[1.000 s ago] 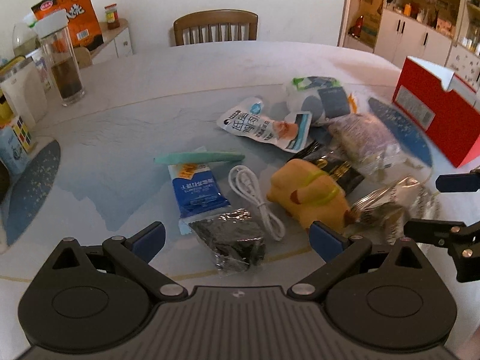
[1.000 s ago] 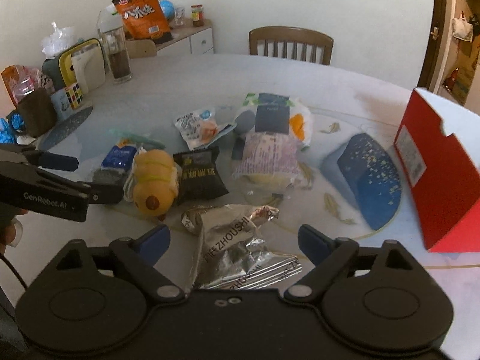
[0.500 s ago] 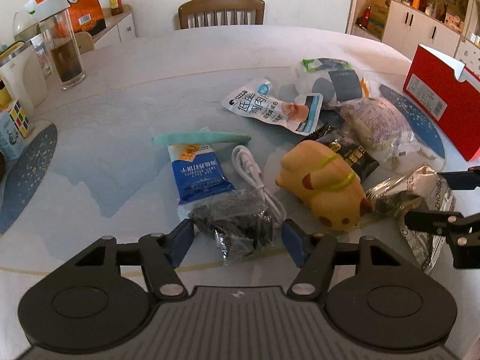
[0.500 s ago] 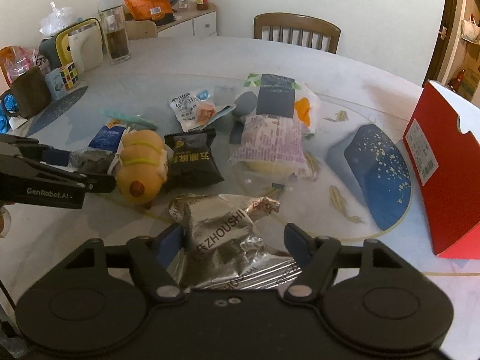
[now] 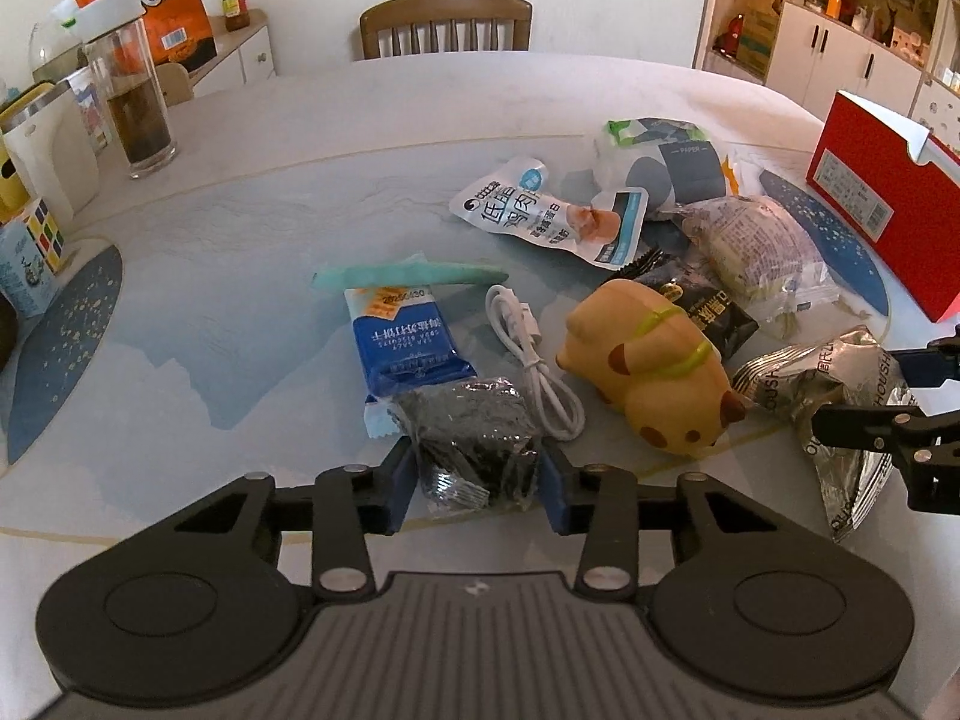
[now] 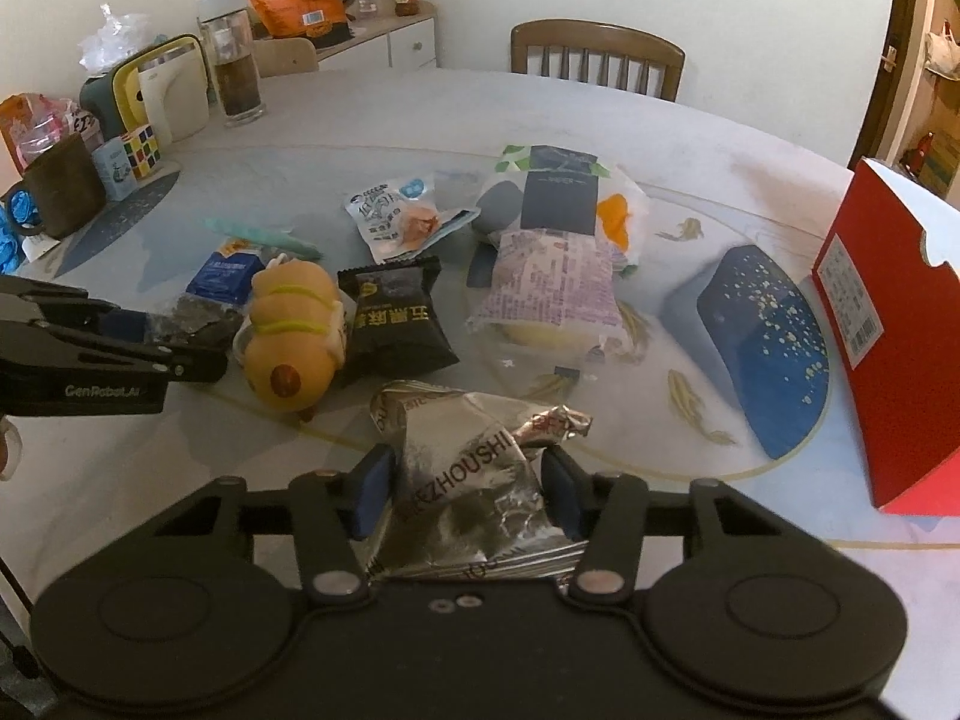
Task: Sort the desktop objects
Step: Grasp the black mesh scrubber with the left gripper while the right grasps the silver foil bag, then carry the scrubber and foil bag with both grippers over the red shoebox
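The left gripper [image 5: 479, 486] is closing its blue pads on a small dark seaweed packet [image 5: 471, 438] at 6 o'clock in the left wrist view; both pads already touch its crinkled clear wrap. The right gripper [image 6: 465, 489] is closing as well, its pads pressed against the sides of a crumpled silver foil snack bag [image 6: 474, 480] at 6 o'clock in its own view.

Both packets look light, soft and slippery — thin film that should buckle under squeeze, so a hold across the fuller middle, as now, seems safer than one on a sealed edge. The seaweed inside is probably brittle, so a gentle pinch would suit it. The foil bag is shiny, wrinkled, printed with dark lettering, its top twisted toward 1 o'clock.

Outward from the left gripper: a blue cracker packet [image 5: 408, 339] at 11 o'clock touching the seaweed packet, a coiled white cable [image 5: 534, 366] at 12 to 1 o'clock just beside it, and a yellow squishy toy [image 5: 654, 372] at 2 o'clock. A red box [image 6: 888, 324] stands at 3 o'clock in the right wrist view, well apart on the table [image 5: 360, 150].
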`<state>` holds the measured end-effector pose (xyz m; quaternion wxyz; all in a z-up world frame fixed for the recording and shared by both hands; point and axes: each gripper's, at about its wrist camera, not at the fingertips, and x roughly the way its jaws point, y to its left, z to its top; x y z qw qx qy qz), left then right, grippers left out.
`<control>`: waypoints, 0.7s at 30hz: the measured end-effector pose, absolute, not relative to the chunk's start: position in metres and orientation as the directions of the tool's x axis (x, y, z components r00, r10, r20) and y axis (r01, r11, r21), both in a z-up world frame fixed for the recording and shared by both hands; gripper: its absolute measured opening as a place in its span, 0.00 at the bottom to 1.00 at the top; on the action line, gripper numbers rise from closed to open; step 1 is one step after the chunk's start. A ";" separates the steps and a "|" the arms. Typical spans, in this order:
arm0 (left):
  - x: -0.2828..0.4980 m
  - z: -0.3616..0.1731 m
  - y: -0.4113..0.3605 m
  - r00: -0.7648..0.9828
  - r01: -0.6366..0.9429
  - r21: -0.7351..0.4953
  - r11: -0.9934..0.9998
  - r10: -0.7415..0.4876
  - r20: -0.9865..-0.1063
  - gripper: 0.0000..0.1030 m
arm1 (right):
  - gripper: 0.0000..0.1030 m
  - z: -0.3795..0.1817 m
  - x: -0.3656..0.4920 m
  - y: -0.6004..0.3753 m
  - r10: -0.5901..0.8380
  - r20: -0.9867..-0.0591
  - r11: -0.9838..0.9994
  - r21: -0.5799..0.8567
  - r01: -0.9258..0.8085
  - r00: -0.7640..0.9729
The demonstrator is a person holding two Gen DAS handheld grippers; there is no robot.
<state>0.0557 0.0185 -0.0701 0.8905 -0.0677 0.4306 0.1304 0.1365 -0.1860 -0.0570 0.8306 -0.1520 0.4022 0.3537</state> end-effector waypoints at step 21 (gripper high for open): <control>0.043 -0.020 0.011 0.679 -0.252 -0.032 0.967 0.153 -0.718 0.35 | 0.45 -0.013 0.141 -0.220 0.489 -0.736 0.755 0.088 -0.650 0.469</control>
